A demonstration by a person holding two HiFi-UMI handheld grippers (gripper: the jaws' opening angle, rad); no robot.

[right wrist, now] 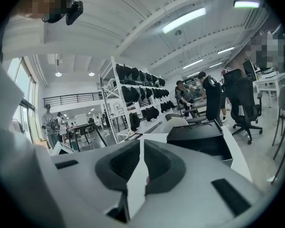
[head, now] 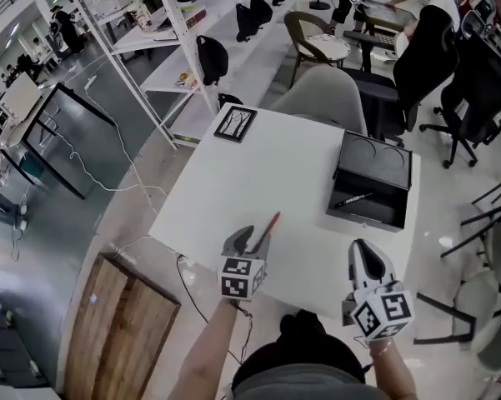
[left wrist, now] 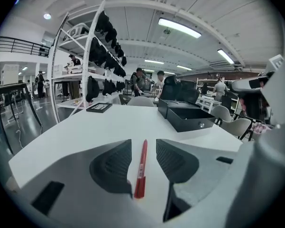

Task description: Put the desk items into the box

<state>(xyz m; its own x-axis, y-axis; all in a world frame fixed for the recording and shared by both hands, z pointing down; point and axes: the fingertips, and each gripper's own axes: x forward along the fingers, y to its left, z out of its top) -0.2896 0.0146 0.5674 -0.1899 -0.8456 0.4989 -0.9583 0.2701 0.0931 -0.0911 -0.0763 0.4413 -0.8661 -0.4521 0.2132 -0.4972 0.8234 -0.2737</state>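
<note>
White tabletop (head: 258,173) spreads out ahead of both grippers, with a grey chair (head: 321,90) standing just past its far edge. Ahead of the right gripper (head: 365,252), and well apart from it, a black box (head: 375,161) sits open on the table. Its lid is folded back on the side away from the gripper. A black pen (head: 353,199) lies inside, in the part of the box nearer the gripper. Far ahead of the left gripper (head: 248,236), near the table's far corner, a black picture frame (head: 235,124) lies flat on the surface.

The left gripper is low over the near part of the table with its jaws standing well apart. They straddle a red pen (left wrist: 141,167), which lies on the tabletop in the gap between the two dark pads and points away from the gripper. The pen is gripped by neither pad. Its near end sits close against the left-hand pad (left wrist: 114,167), and I cannot tell whether the two touch. From this gripper the box is ahead and off to the right, so the red pen is outside it, well apart.

The right gripper is beside the left one, to its right, over the table's near edge. Its jaws are drawn together until the tips meet, leaving only a thin wedge of white table showing between the pads, and it holds nothing
</note>
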